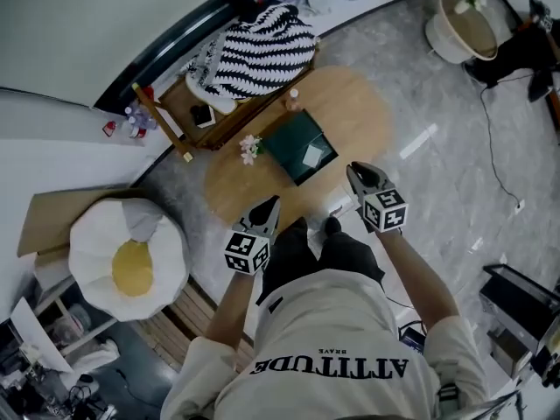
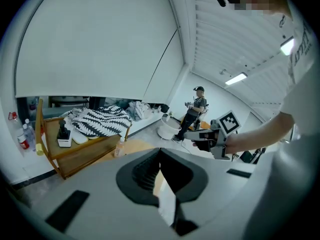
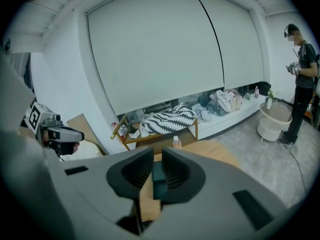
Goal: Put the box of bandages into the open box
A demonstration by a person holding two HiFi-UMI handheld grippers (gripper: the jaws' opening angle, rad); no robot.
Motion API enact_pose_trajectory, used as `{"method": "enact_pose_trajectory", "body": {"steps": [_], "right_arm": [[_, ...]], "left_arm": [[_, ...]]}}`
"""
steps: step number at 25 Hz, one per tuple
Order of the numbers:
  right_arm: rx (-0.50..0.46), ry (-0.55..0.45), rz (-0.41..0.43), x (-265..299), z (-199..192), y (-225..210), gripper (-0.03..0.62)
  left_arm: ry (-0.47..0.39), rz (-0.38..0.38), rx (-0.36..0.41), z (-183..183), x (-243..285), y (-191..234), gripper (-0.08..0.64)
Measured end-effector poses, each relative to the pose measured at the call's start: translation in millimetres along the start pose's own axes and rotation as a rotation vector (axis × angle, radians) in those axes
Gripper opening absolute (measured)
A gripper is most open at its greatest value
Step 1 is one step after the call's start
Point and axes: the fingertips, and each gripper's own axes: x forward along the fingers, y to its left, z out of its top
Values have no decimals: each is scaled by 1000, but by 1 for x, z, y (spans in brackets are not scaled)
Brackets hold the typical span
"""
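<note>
A dark green open box [image 1: 300,145] sits on the oval wooden table [image 1: 350,112], and a small white box [image 1: 312,156] lies inside it. Another small white thing [image 1: 339,206] shows at the table's near edge; it is too small to name. My right gripper [image 1: 357,175] hovers above that edge, its jaws a narrow gap apart with nothing between them. Through the gap I see the green box [image 3: 159,181]. My left gripper [image 1: 267,208] hangs over the table's near left edge. Its jaw tips meet and hold nothing.
A small bottle [image 1: 293,97] and a flower sprig [image 1: 251,147] stand on the table. Behind it is a wooden bench with a zebra-striped cloth [image 1: 262,46]. A white beanbag [image 1: 127,252] lies at left, a white basket [image 1: 464,24] at far right. Another person [image 3: 300,84] stands by the basket.
</note>
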Motion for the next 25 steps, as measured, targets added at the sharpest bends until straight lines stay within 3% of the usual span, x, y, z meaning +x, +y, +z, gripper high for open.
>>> {"method": "enact_pose_trajectory", "body": {"steps": [5, 12, 25], "right_arm": [[-109, -62, 58, -49, 15, 18, 35], [-154, -102, 143, -109, 11, 13, 34], [-281, -139, 247, -190, 7, 5, 25]], "left_arm": [[-45, -7, 28, 6, -12, -45, 21], [-115, 128, 29, 3, -26, -90, 21], [-249, 262, 22, -7, -76, -169, 21]]}}
